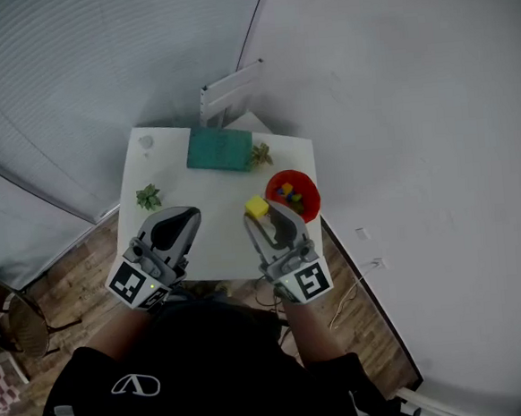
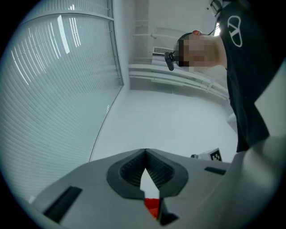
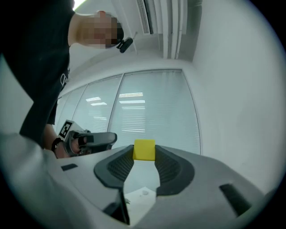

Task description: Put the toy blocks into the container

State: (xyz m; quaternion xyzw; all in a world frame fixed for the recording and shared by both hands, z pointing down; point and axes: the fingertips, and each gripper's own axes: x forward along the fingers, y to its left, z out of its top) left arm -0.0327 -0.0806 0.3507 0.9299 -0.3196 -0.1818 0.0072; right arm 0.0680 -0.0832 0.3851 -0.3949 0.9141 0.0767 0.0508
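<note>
Teal box [image 1: 219, 150], leafy sprig [image 1: 260, 155] beside it, on white table [image 1: 213, 229]

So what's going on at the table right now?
A person holds a gripper in each hand above the table. The right gripper is clamped on a yellow block, close to the red bowl, which already has a few blocks in it. The left gripper is shut, tips together, off to the side.
</note>
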